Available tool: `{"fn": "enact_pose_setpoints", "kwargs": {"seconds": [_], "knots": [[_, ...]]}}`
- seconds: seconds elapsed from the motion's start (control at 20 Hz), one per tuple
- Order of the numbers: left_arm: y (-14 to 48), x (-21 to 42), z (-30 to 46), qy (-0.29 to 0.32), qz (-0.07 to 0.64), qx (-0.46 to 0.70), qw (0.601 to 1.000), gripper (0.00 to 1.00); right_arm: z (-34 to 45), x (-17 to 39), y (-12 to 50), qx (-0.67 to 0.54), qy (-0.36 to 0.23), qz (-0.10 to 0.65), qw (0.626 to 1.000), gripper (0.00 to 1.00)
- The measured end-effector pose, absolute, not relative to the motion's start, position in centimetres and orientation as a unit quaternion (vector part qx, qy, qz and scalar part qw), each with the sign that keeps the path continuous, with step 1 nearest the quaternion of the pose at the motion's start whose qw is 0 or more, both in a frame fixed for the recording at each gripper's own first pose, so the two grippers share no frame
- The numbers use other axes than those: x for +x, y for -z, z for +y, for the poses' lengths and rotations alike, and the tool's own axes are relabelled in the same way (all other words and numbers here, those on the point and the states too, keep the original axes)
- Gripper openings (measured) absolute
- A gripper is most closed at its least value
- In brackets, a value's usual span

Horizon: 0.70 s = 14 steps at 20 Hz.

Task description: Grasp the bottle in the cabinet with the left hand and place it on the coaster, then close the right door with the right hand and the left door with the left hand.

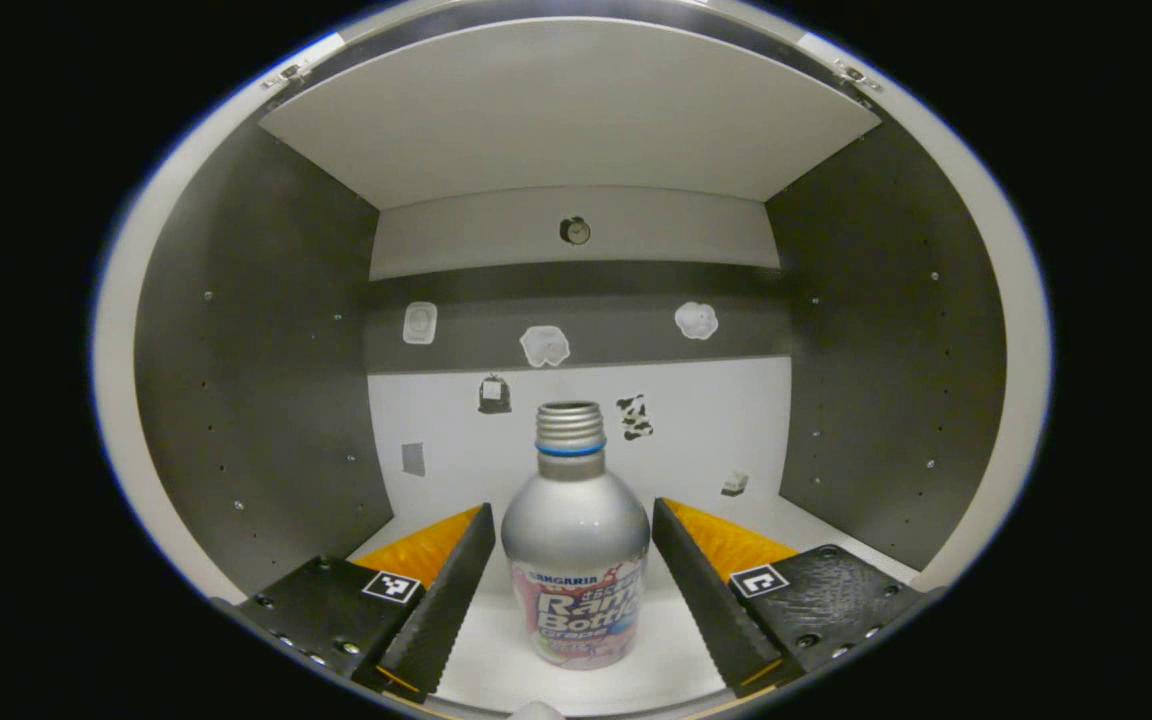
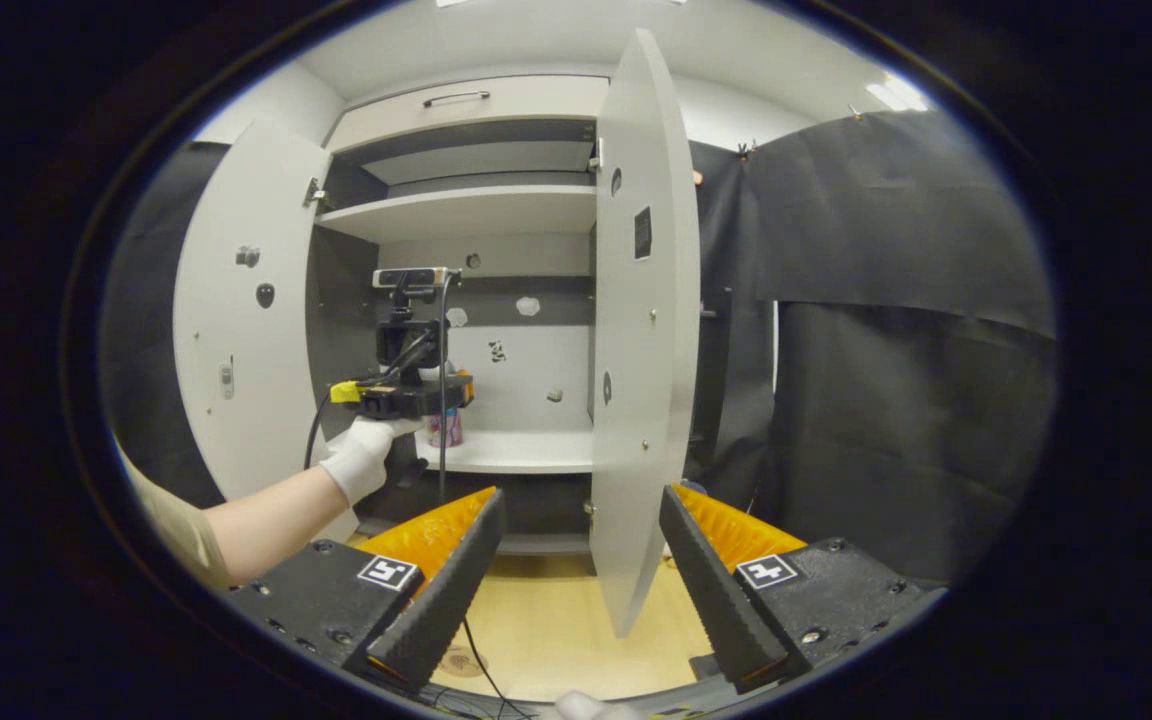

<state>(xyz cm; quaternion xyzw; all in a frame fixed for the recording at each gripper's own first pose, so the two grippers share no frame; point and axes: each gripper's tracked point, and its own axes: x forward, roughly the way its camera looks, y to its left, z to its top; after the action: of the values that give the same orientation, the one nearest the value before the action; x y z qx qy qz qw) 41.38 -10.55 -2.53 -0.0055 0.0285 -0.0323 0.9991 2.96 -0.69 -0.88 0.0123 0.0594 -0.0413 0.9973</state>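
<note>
Left tool (image 1: 573,560) sits spread around the bottle (image 1: 576,545), not pinching yet; closing off-centre could tip it over on the shelf (image 1: 816,530).

The left gripper (image 1: 571,580) is held level, its jaws spread wide and parted evenly at either side, with neither finger seen to press on anything. In the right gripper view it is carried at ten o'clock by a gloved hand (image 2: 361,455) on an outstretched forearm. The right gripper (image 2: 576,580) is held with its jaws wide apart.
</note>
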Motion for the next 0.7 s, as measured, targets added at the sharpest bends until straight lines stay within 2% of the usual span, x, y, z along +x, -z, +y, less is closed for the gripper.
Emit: {"fn": "enact_pose_setpoints", "kwargs": {"seconds": [0.05, 0.1, 0.15, 0.3, 0.4, 0.7], "knots": [[2.5, 41.2, -10.3, 0.032, 0.027, -0.006, 0.999, 0.82, -0.8, 2.8, 0.9, 0.012, 0.041, 0.057, 0.997, 1.00], [2.4, 41.0, -10.2, 0.031, 0.029, -0.007, 0.999, 0.80, -1.0, 2.7, 0.9, 0.010, 0.044, 0.056, 0.997, 1.00], [1.8, 40.1, -10.0, 0.032, 0.023, -0.010, 0.999, 0.83, -1.1, 2.4, 0.9, 0.009, 0.045, 0.054, 0.998, 1.00], [-0.9, 36.9, -10.1, 0.050, -0.016, -0.012, 0.999, 0.75, -1.2, 1.8, 0.9, 0.014, 0.044, 0.049, 0.998, 1.00], [-2.1, 33.9, -10.5, 0.069, -0.033, -0.004, 0.997, 0.82, -1.4, 1.5, 1.1, 0.019, 0.042, 0.048, 0.998, 1.00], [-1.3, 24.7, -12.1, 0.125, -0.046, 0.009, 0.991, 0.78, -2.7, 0.1, 1.8, 0.022, 0.054, 0.049, 0.997, 1.00]]}}
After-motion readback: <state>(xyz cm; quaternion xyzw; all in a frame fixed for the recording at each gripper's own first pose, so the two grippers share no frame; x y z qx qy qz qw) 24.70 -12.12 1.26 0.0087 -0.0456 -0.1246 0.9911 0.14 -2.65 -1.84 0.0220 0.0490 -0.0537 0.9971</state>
